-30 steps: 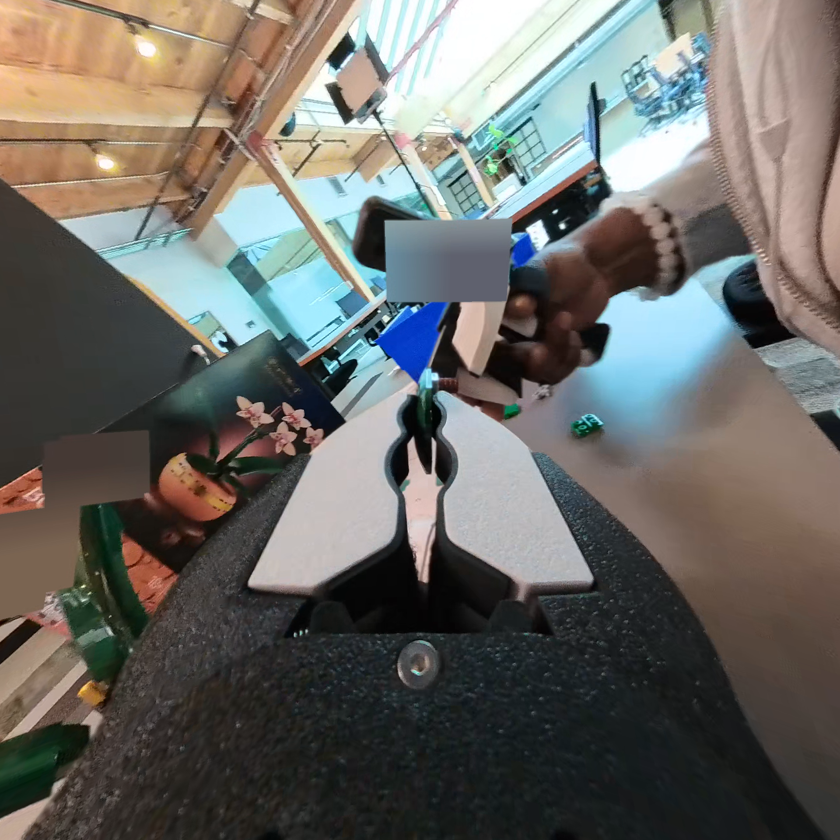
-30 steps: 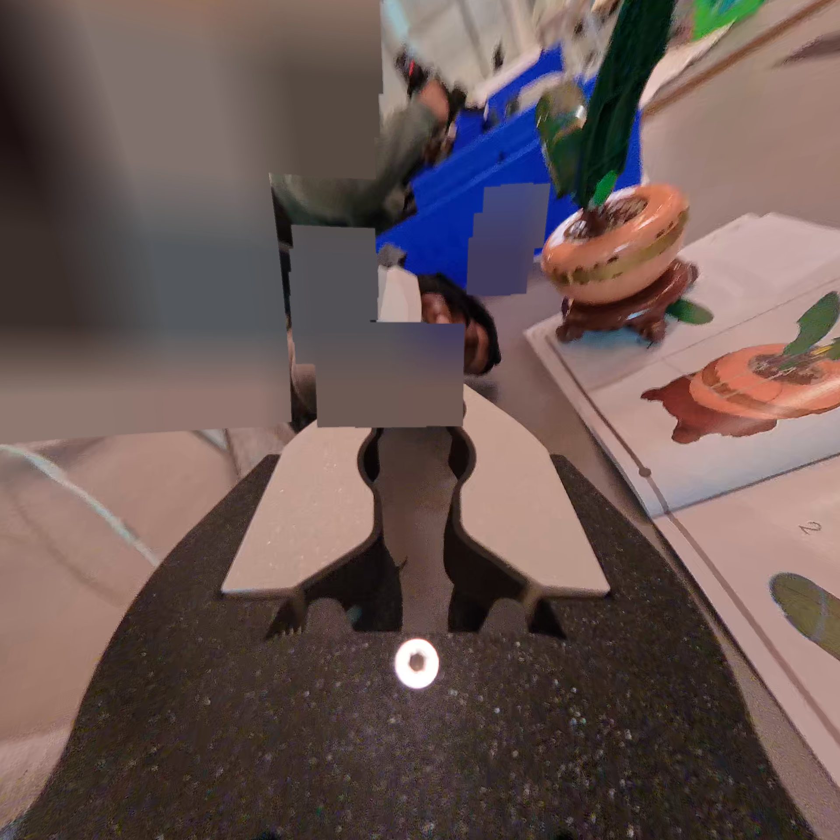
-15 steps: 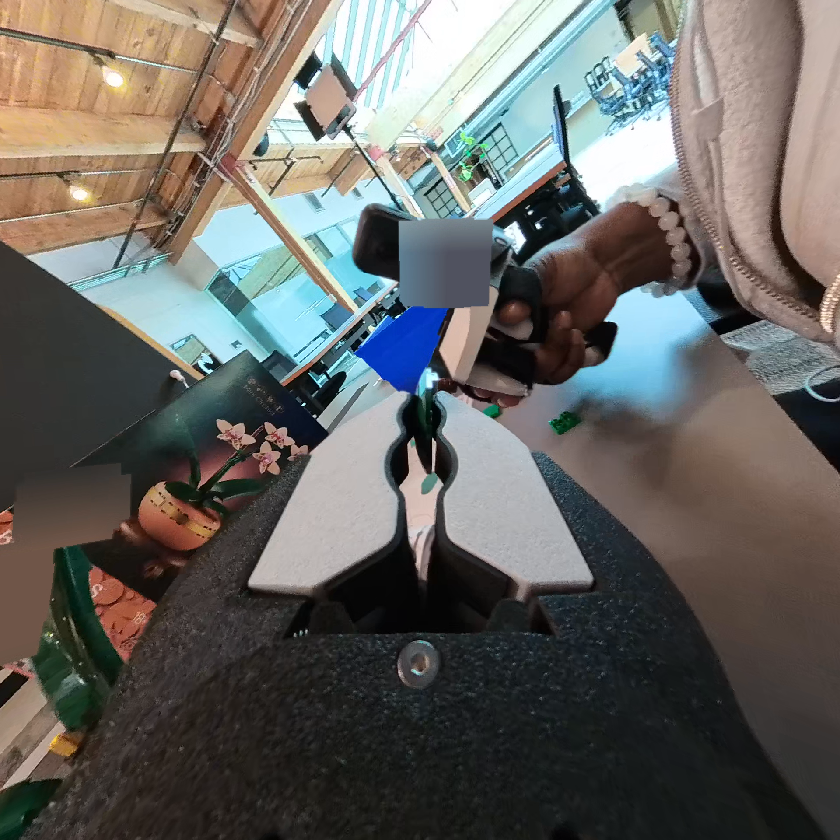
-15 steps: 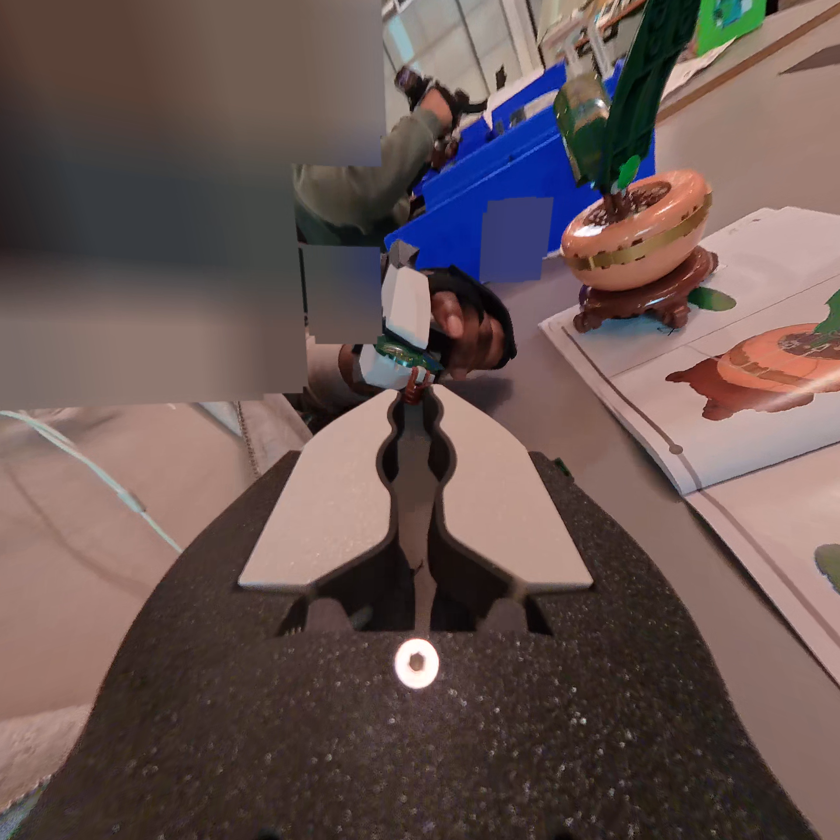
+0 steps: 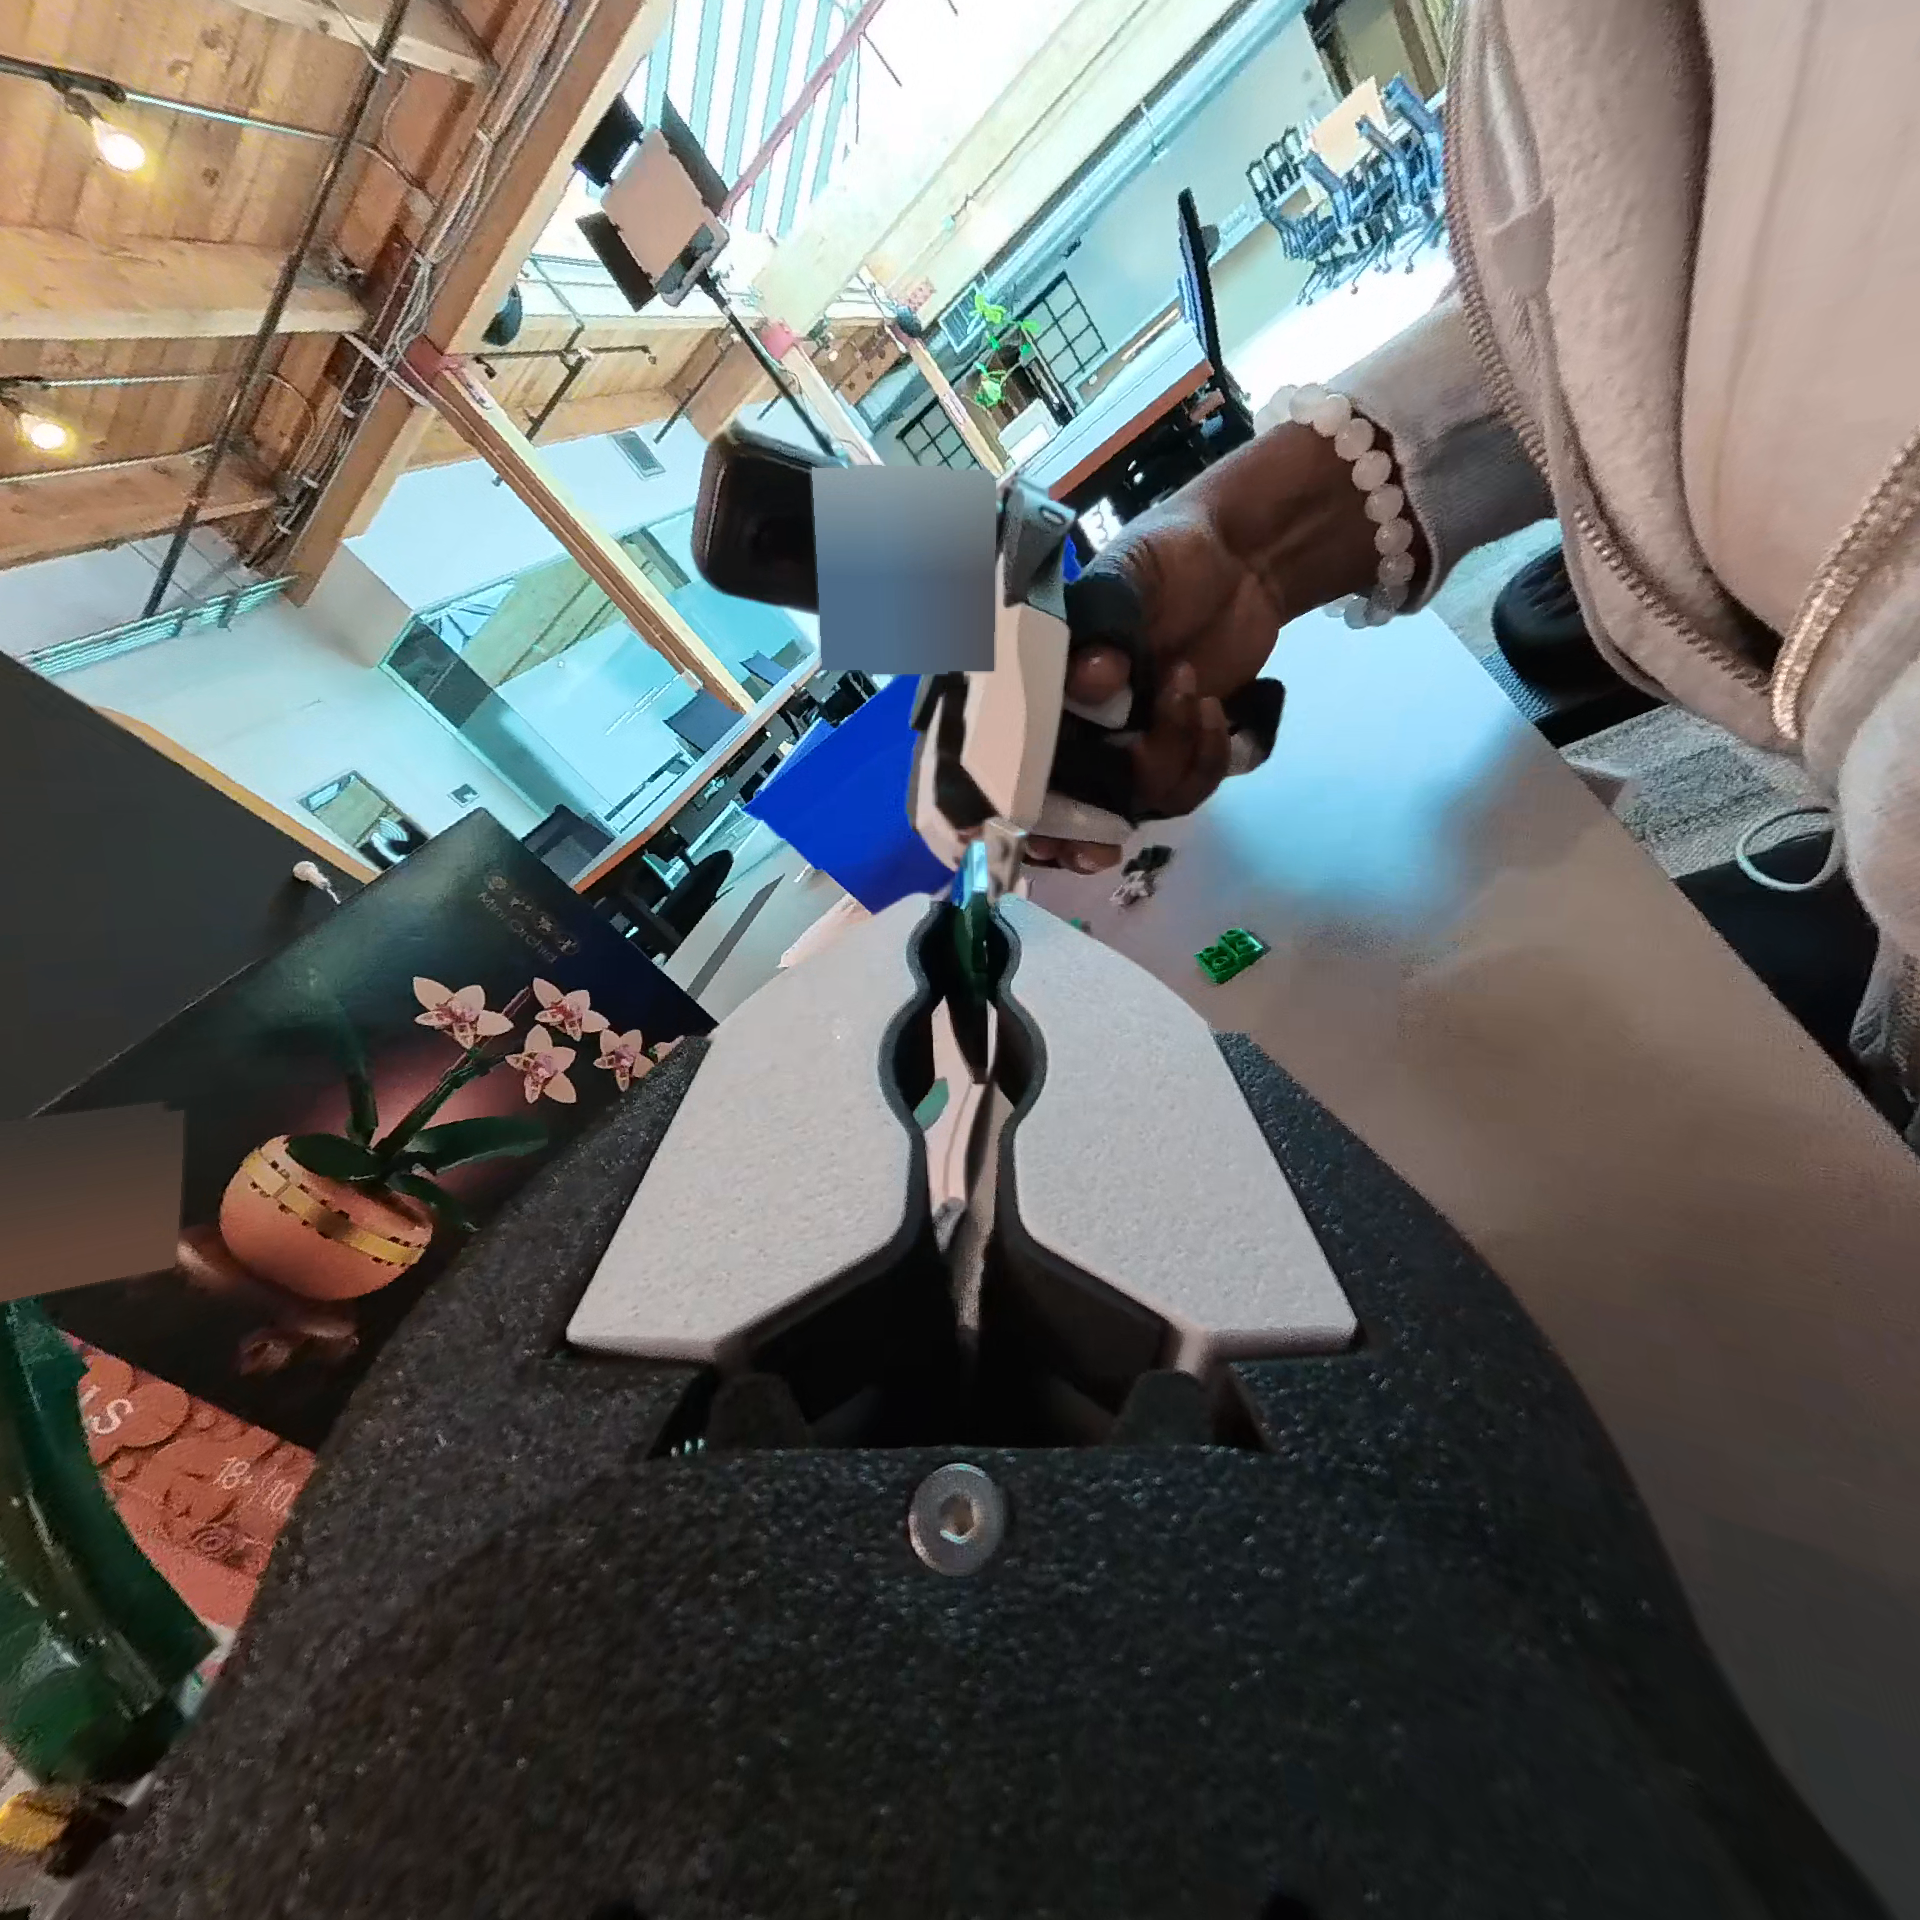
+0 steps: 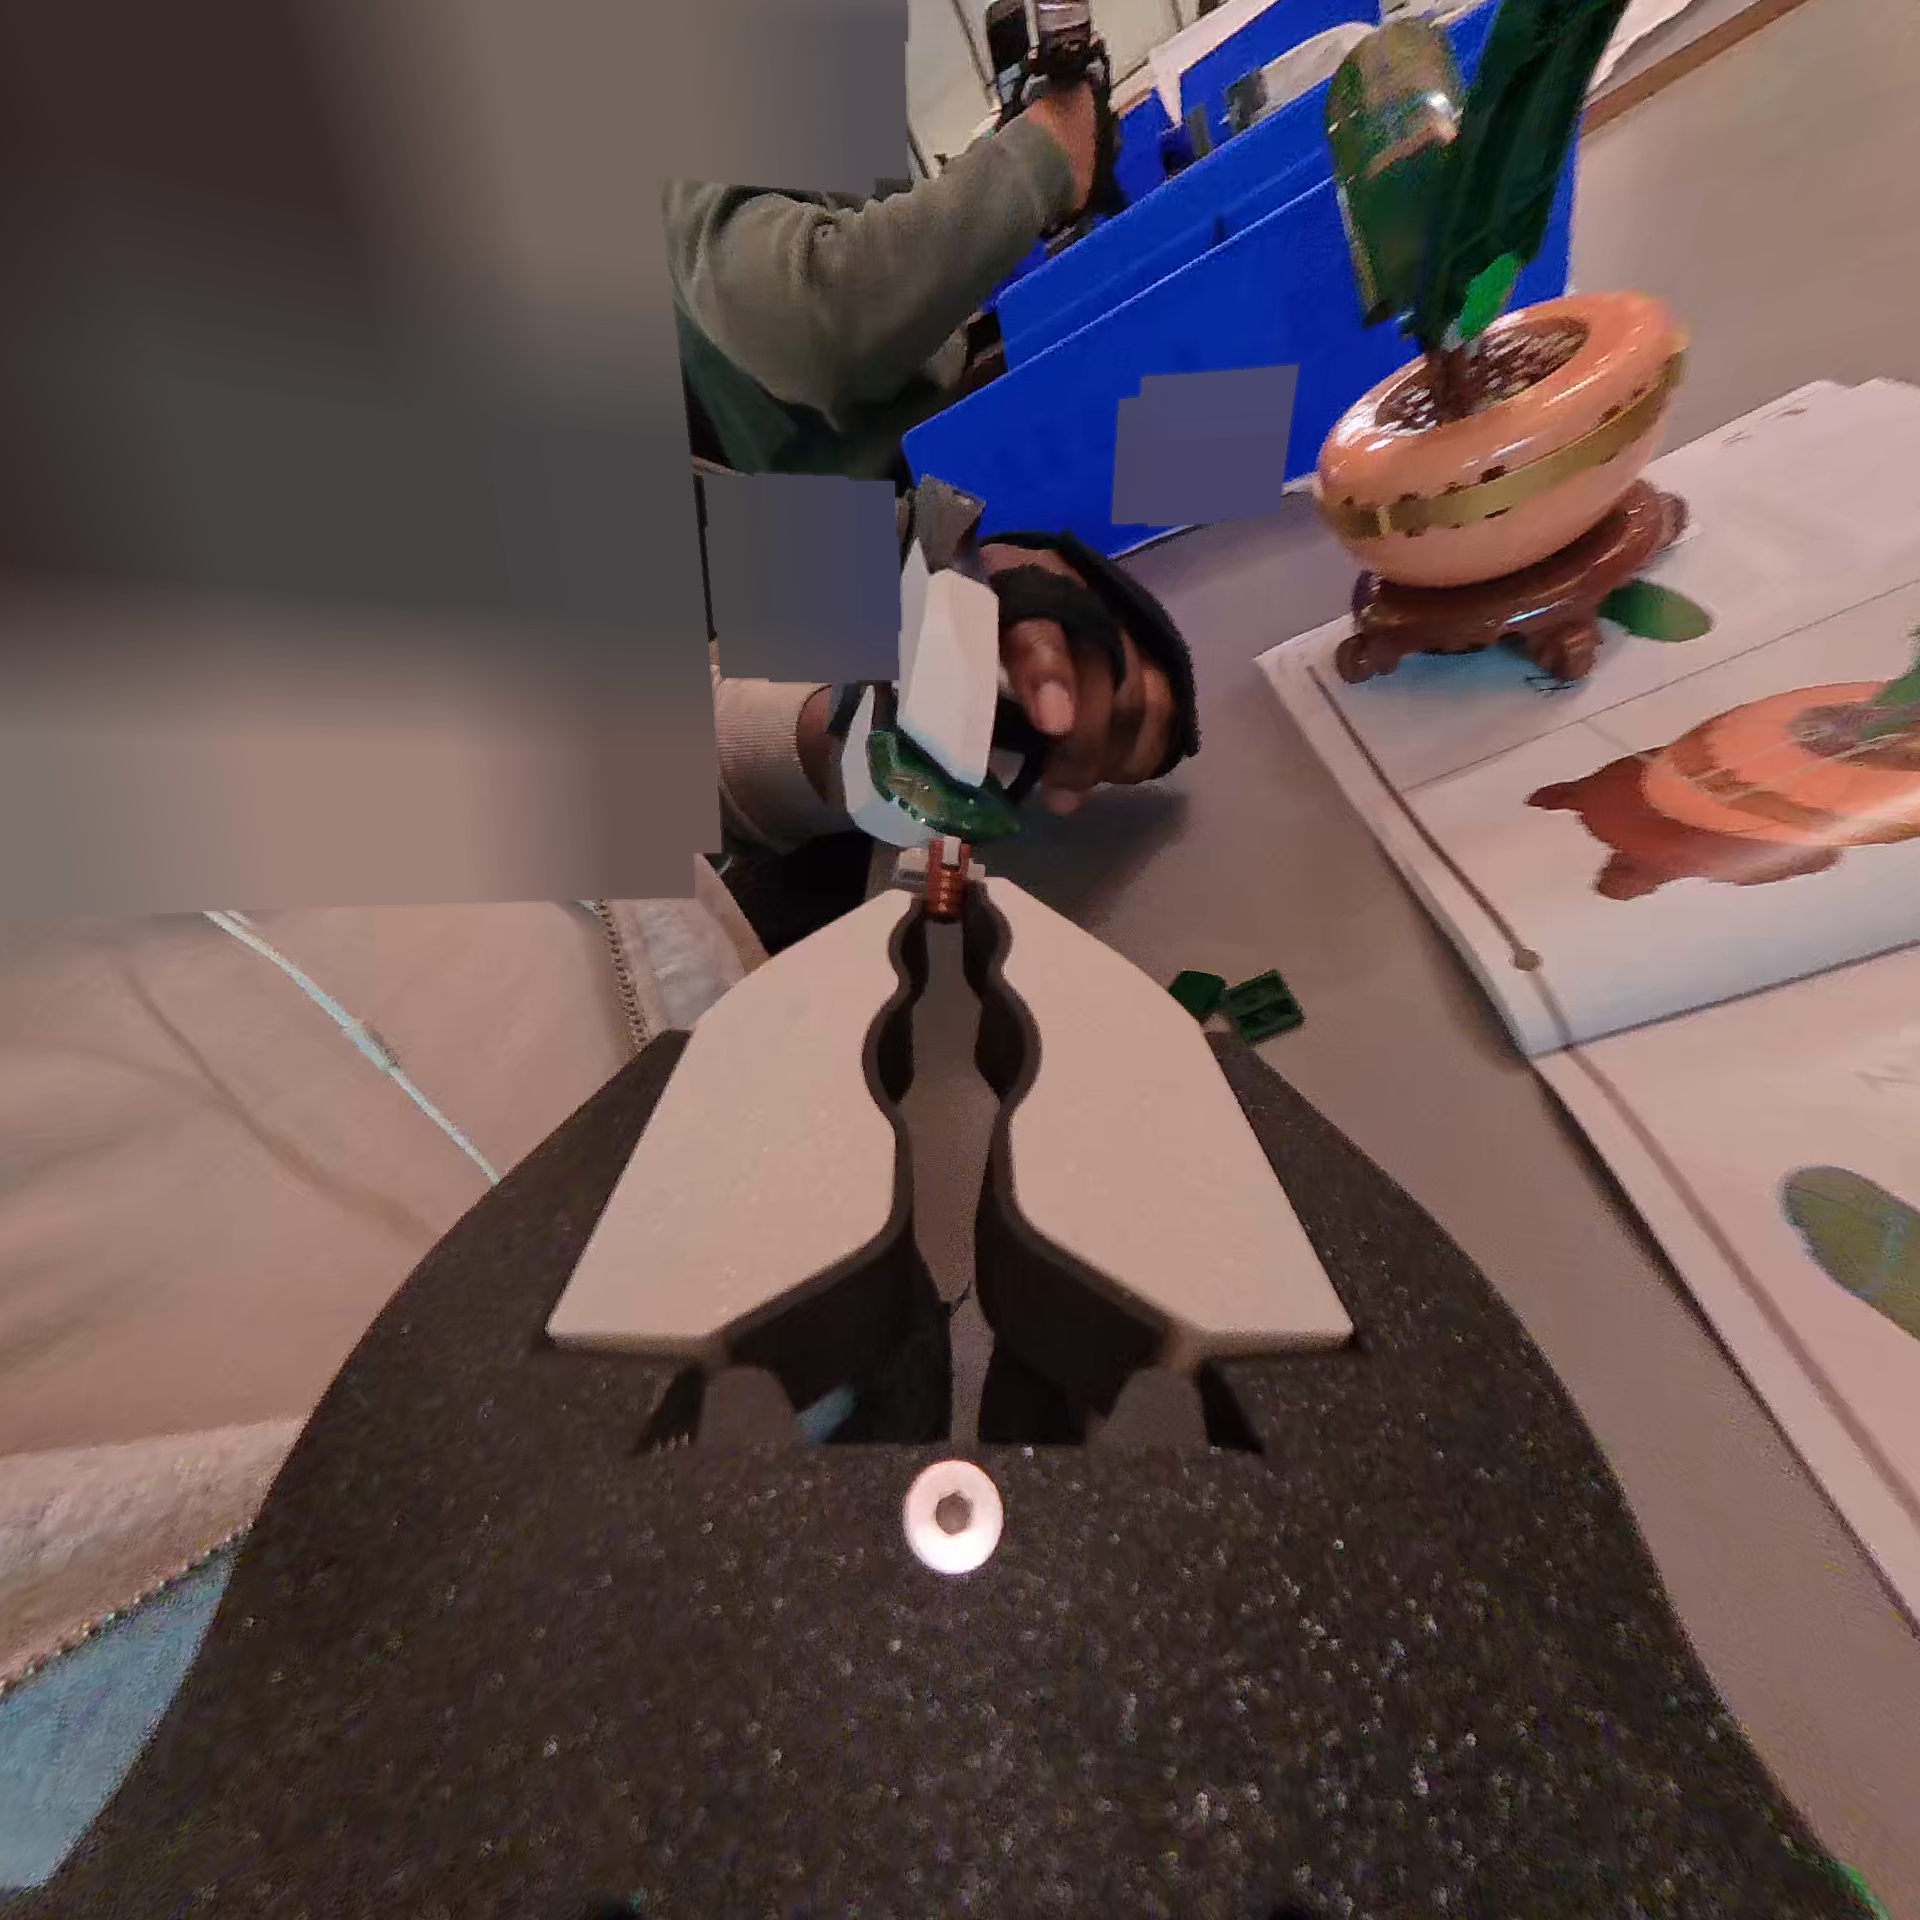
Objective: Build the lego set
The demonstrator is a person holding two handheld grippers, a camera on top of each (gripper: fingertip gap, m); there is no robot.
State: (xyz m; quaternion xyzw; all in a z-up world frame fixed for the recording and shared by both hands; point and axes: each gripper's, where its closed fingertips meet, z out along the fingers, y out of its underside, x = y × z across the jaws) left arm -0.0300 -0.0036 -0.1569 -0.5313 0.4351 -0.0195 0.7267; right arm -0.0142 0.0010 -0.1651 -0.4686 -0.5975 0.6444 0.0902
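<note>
My left gripper [image 5: 971, 914] is shut on a dark green Lego leaf piece [image 5: 971, 951] held edge-on. In the right wrist view the leaf [image 6: 940, 798] lies flat in the far gripper's white fingers [image 6: 940, 665]. My right gripper [image 6: 945, 904] is shut on a small brown peg piece [image 6: 945, 885]. The peg's tip is right under the leaf, touching or nearly so. The right gripper [image 5: 997, 842] also shows ahead in the left wrist view, held by a hand. The built peach pot [image 6: 1496, 457] on a brown stand carries tall green leaves [image 6: 1496, 156].
The pot stands on an open instruction booklet [image 6: 1662, 883] at right. Loose green pieces [image 6: 1257, 1003] lie on the grey table [image 5: 1455, 935]. The set's box [image 5: 416, 1091] stands at left. A blue bin [image 6: 1195, 312] and another person's sleeve [image 6: 831, 291] are behind. My two grippers' fingertips are within a few centimetres of each other.
The two grippers have come together. The right gripper's brown peg now sits at the underside of the leaf held by the left gripper. Both stay shut.
</note>
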